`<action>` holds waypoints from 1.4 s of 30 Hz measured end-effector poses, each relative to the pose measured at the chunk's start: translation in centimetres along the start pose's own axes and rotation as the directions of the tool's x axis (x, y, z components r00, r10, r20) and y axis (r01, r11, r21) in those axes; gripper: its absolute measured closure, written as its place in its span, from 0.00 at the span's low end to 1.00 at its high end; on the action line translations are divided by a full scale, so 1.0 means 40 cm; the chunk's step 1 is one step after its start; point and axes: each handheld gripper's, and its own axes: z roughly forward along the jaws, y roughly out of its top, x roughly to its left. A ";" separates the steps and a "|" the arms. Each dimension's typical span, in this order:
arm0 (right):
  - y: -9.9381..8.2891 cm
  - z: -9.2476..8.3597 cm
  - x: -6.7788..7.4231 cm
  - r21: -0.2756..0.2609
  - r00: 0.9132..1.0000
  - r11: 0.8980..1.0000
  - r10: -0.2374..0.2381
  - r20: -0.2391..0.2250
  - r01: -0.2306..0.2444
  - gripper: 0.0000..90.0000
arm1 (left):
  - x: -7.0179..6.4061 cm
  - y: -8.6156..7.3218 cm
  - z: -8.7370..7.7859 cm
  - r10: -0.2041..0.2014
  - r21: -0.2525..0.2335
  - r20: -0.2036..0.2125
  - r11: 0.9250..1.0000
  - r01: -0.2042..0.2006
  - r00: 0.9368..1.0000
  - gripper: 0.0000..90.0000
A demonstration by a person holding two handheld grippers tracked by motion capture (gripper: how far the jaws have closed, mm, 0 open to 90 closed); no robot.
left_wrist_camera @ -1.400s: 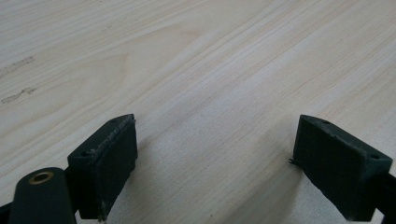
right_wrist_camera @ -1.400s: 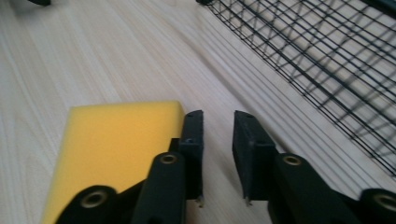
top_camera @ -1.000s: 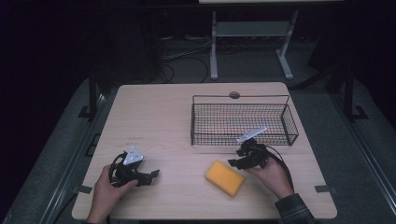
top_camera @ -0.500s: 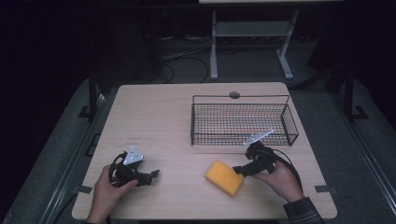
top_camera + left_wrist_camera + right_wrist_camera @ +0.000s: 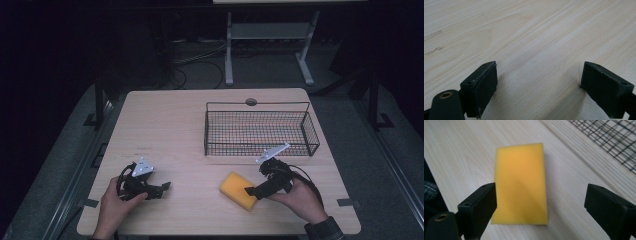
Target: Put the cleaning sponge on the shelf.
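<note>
Near the front edge of the table (image 5: 165, 120), beside the wire basket (image 5: 310, 132), the yellow sponge (image 5: 239, 191) lies ungripped; right gripper (image 5: 248, 191) jaws, just opened, straddle it; left gripper (image 5: 162, 189) spread, idle

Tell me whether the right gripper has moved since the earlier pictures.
Yes. The right gripper has drawn away from the wire basket, toward the table's near edge, beside the yellow sponge. Its jaws have just been opening and grip nothing.

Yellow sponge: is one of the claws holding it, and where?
No. The yellow sponge lies flat on the table. The right claw, whose jaws have just been opening, stands open over it; the left claw is open and holds nothing.
</note>
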 end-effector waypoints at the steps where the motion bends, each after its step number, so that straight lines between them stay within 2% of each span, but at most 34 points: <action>1: 0.001 0.002 0.004 0.002 1.000 1.000 -0.003 -0.001 0.003 0.10 | 0.000 0.000 0.000 0.000 0.000 0.000 1.000 0.000 1.000 0.14; 12: 0.015 0.034 0.047 0.036 0.998 0.998 -0.056 -0.011 0.056 0.09 | 0.000 0.000 0.000 0.000 0.000 0.000 1.000 0.000 1.000 0.14; 19: 0.020 0.075 0.067 0.079 0.996 0.993 -0.085 0.009 0.084 0.08 | 0.000 0.000 0.000 0.000 0.000 0.000 1.000 0.000 1.000 0.14; 34: 0.021 0.138 0.077 0.122 0.991 0.985 -0.126 0.041 0.121 0.08 | 0.000 0.000 0.000 0.000 0.000 0.000 1.000 0.000 1.000 0.14; 40: 0.018 0.148 0.074 0.130 0.991 0.984 -0.129 0.046 0.122 0.09 | 0.000 0.000 0.000 0.000 0.000 0.000 1.000 0.000 1.000 0.14; 42: 0.017 0.148 0.072 0.129 0.990 0.983 -0.135 0.046 0.128 0.13 | 0.000 0.000 0.000 0.000 0.000 0.000 1.000 0.000 1.000 0.14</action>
